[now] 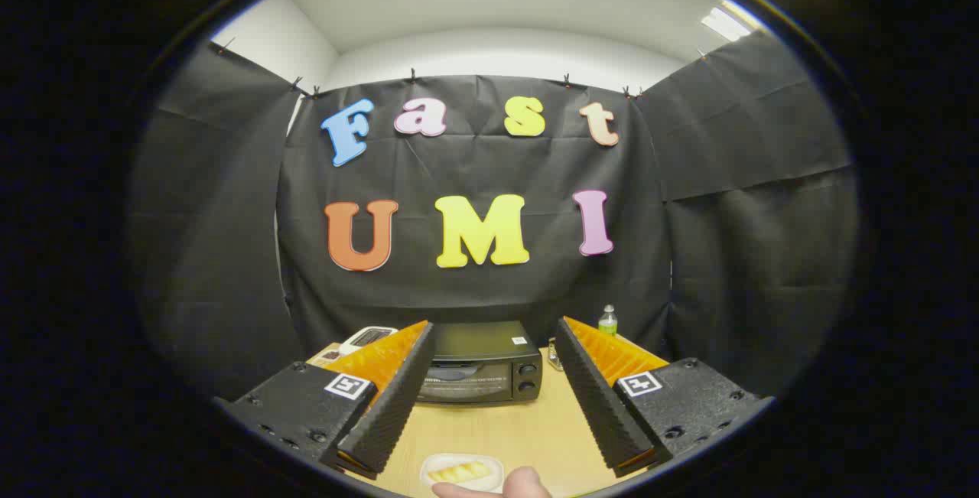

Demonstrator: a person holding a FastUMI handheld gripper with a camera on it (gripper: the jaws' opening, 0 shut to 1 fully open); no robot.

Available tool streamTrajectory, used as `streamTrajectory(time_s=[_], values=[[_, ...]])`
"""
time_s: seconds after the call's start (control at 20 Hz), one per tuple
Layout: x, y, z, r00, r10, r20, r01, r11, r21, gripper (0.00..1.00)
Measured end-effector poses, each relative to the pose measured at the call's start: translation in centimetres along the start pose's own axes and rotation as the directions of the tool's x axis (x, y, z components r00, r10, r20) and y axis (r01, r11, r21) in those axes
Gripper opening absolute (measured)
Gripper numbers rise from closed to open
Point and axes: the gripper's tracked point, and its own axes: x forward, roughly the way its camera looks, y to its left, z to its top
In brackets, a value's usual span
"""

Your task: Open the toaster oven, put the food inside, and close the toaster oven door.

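Note:
A black toaster oven (485, 364) with its door closed stands at the back of the wooden table (505, 429), beyond my fingers and between them. My gripper (496, 333) is open, held well above the table, nothing between its fingers. Below and near the fingers' bases sits a small white plate (461, 472) with a yellowish bread-like piece of food (459, 472) on it. A person's fingertip (501, 485) touches the plate's near rim.
A white device (365, 337) lies behind my left finger at the table's back left. A small bottle with a green label (607, 320) stands at the back right, beside a small object (555, 360) next to the oven.

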Motion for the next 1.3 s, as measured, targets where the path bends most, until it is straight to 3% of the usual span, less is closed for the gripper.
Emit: streamTrajectory(time_s=[0.95,1.3], values=[[0.4,1.6,-0.7,0.999,0.045,-0.017,-0.045,0.999,-0.027,1.00],[3.9,3.1,0.9,0.995,0.098,0.029,-0.096,0.994,-0.049,1.00]])
